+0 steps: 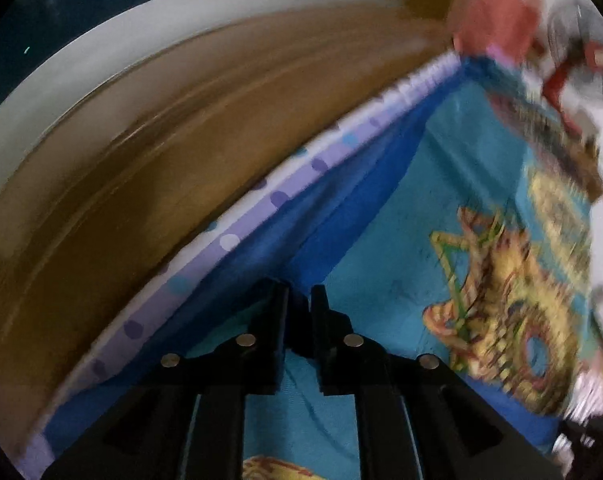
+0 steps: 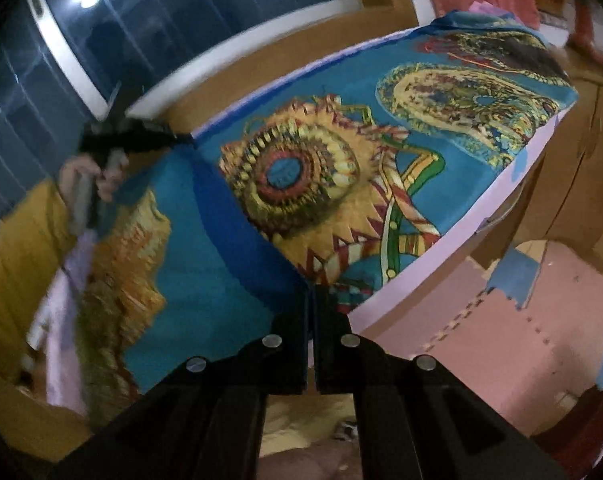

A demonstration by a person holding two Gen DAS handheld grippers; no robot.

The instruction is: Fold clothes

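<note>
A blue cloth (image 1: 381,240) printed with yellow and red ornaments lies spread over a table with a lilac dotted cover (image 1: 229,236). My left gripper (image 1: 298,294) is shut on a dark blue folded edge of it, near the table's long side. In the right wrist view the cloth (image 2: 205,280) is raised along a fold line between both grippers. My right gripper (image 2: 311,296) is shut on the cloth's near edge at the lilac cover (image 2: 401,280). The left gripper (image 2: 173,138) shows there at the far corner, held by a hand (image 2: 105,176).
A dark window with a white frame (image 2: 181,20) and a brown wall (image 1: 181,120) run behind the table. A fan (image 1: 581,52) and a red-pink fabric (image 1: 497,12) stand past the far end. Pink puzzle floor mats (image 2: 501,340) lie below; wooden furniture (image 2: 581,160) is right.
</note>
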